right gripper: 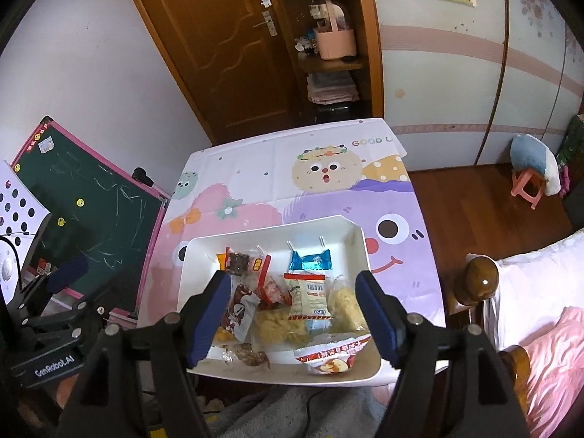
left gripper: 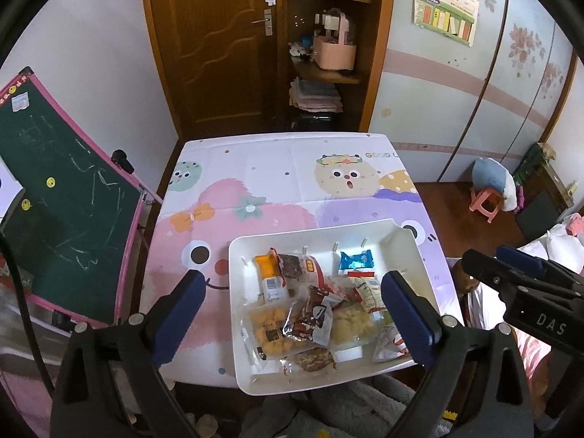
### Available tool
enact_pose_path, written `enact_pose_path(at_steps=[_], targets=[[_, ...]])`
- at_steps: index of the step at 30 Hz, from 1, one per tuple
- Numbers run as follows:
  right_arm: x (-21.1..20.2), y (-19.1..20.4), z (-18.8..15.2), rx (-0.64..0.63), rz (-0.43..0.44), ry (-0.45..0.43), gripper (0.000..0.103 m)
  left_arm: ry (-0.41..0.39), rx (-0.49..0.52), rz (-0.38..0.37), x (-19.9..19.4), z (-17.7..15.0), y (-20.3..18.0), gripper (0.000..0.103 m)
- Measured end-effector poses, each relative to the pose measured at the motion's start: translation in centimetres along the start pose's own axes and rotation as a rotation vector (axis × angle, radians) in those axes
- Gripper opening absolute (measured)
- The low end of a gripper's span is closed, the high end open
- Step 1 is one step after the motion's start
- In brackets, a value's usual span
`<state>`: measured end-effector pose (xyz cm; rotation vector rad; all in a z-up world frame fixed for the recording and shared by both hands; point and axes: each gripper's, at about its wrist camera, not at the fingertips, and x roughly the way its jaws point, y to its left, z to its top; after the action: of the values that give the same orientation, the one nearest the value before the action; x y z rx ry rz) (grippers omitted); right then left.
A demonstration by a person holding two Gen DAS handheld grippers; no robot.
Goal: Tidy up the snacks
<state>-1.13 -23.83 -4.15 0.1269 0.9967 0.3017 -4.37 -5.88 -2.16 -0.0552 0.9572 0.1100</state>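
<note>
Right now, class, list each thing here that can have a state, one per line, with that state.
Left hand-held gripper: open, empty.
Right hand-held gripper: open, empty.
Tray: on the table, holding snacks.
Blue packet: sealed, lying flat in the tray.
Door: closed.

White tray (left gripper: 408, 235), near table edge: heaped with snack packets (left gripper: 310, 314), its far right corner bare. Tablecloth (left gripper: 262, 168) beyond the tray: open to the far edge. Chalkboard easel (left gripper: 69, 219): close against the table's left side. Wooden bedpost (right gripper: 481, 281): just beside the table's right edge.
</note>
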Motion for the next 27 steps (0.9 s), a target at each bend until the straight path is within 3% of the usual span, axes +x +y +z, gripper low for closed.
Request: enact_pose_path(at_steps=[27], targets=[[-1.1, 2.5, 0.1, -0.055, -0.041, -0.075, 0.072, 0.016, -0.021, 0.03, -0.4, -0.1, 0.9, 0.098]])
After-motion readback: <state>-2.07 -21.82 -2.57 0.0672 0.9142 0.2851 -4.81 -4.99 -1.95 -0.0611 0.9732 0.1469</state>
